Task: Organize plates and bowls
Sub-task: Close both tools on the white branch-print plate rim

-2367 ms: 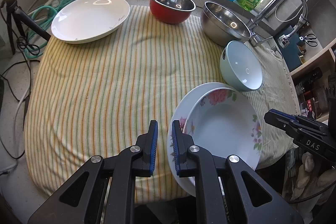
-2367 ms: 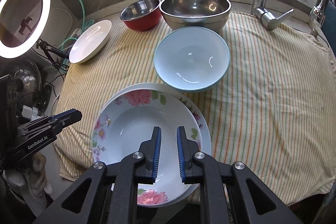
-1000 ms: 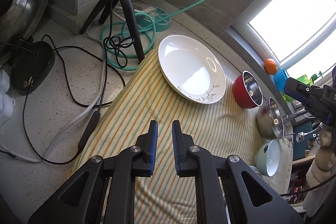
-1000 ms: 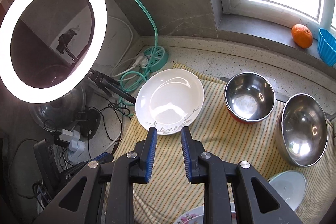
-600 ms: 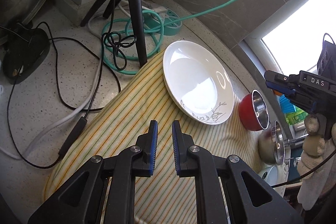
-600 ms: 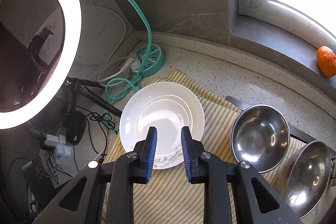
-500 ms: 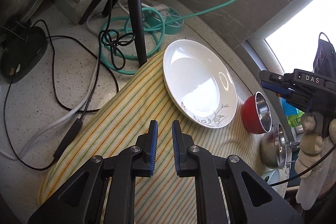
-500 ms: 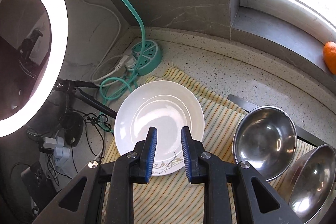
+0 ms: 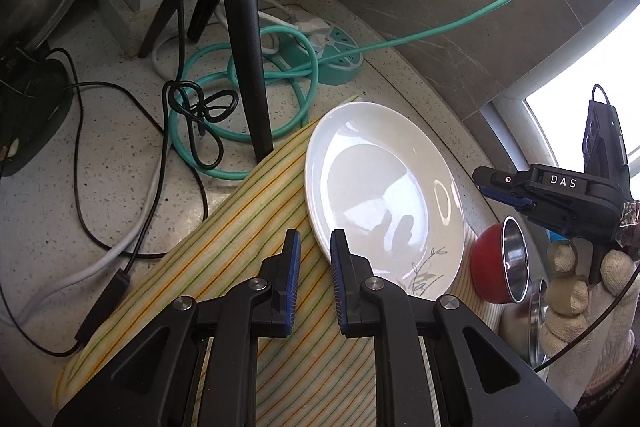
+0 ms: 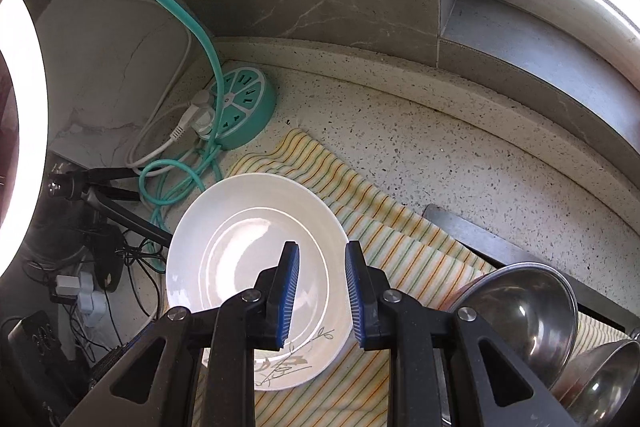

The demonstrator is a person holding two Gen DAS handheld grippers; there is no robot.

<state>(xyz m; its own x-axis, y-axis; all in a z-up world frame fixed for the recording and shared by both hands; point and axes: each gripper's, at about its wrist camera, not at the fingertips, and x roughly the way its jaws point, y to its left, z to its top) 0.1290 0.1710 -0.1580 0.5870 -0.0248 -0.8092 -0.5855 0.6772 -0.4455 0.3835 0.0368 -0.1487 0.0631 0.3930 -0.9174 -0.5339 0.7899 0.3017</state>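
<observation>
white plate on striped cloth at the counter's back corner | left view: left gripper closer than a second ago, jaws just widened slightly, nothing between — near rim at right jaw | right view: right gripper dropped over plate, jaws apart, empty — pickup likely next

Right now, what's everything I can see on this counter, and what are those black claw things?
Round white plate with grey leaf sprig: one, on the cloth's far corner.
Striped yellow-green cloth: one, covering the counter.
Red bowl with steel inside: one, right of the plate.
Plain steel bowls: two, right side.
Round teal power strip: one, corner, teal cable coiled.
Black tripod: one, beside the cloth.
Left gripper, right gripper: black, blue-padded fingers apart, empty.
White-gloved hand: one.
</observation>
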